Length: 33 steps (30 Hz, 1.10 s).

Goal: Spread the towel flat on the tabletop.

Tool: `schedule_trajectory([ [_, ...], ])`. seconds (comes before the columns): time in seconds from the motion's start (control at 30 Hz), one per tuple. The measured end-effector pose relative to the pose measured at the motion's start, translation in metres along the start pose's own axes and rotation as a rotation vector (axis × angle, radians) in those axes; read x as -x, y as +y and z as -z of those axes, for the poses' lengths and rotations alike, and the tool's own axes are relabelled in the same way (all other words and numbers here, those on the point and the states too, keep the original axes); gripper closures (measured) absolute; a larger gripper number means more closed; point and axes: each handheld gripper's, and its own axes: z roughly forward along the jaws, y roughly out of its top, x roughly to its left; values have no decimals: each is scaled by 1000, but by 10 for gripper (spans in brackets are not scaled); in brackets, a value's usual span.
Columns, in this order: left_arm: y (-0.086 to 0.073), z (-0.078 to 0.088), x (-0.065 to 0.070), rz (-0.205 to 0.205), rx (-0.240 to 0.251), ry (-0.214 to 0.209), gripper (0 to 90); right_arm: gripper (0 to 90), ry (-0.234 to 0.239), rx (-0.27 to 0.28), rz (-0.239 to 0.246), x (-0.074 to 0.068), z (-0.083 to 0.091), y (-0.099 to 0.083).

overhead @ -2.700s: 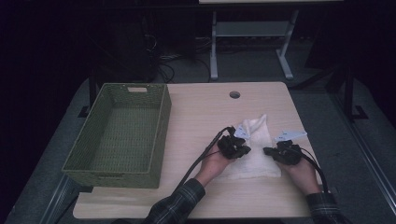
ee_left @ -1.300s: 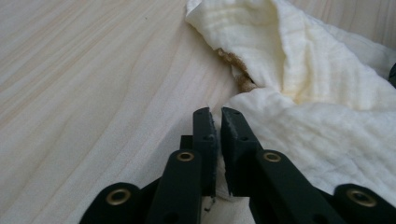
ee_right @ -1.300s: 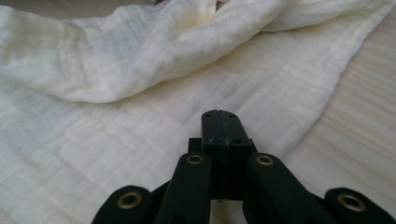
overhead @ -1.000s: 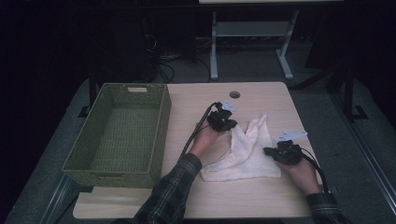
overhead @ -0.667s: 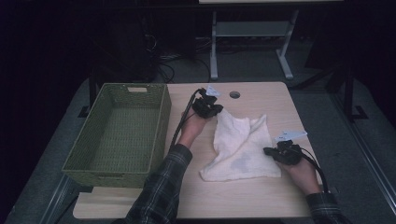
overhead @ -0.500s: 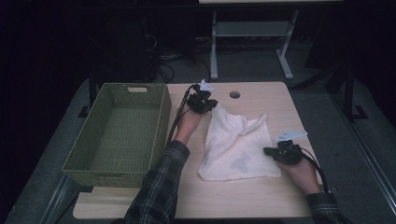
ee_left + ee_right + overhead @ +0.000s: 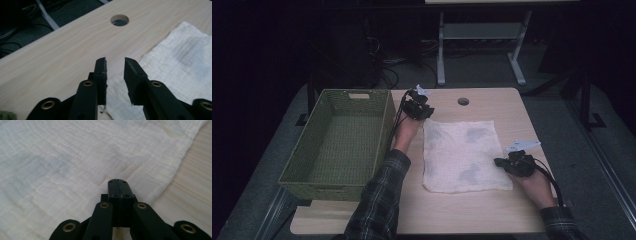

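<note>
A white cloth (image 7: pixel 462 155) with faint grey stains lies spread flat on the wooden table (image 7: pixel 462 212). My left gripper (image 7: pixel 426 112) hovers at the cloth's far left corner. In the left gripper view my left gripper (image 7: pixel 115 62) has its jaws parted; they have just been opening, and the cloth (image 7: pixel 175 62) lies on the wood below them, with no pad pressing on it. My right gripper (image 7: pixel 500 162) rests at the cloth's right edge. In the right gripper view my right gripper (image 7: pixel 117 181) is shut, jaw against jaw, low over the cloth (image 7: pixel 75 157).
A green woven basket (image 7: pixel 384 130) with nothing in it stands along the table's left side, close to the left forearm. A round cable hole (image 7: pixel 463 101) sits near the far edge, and it is ahead of the left jaws as the cable hole (image 7: pixel 119 20).
The left gripper carried the cloth's corner away toward the far left, which unfolded the cloth flat, and then let go. The right gripper stayed put at the right edge.
</note>
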Motion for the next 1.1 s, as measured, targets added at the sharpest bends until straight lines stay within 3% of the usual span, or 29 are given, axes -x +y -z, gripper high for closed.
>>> schedule_trajectory([
  [0.3, -16, 8, 22, 6, -5, -81, 652, 862, 15, 20, -19, 0, 10, -2],
  [0.4, -29, 16, 36, -1, -12, -118, 638, 818, 22, 24, -19, -2, 16, -3],
  [0.57, -44, 26, 46, 3, -20, -153, 625, 792, 30, 33, -6, -6, 23, -7],
  [0.87, -91, 57, 73, -13, -41, -198, 621, 737, 58, 34, -6, -14, 41, -22],
  [1.1, -120, 79, 90, -54, -73, -230, 613, 699, 72, 21, -14, -19, 52, -38],
])
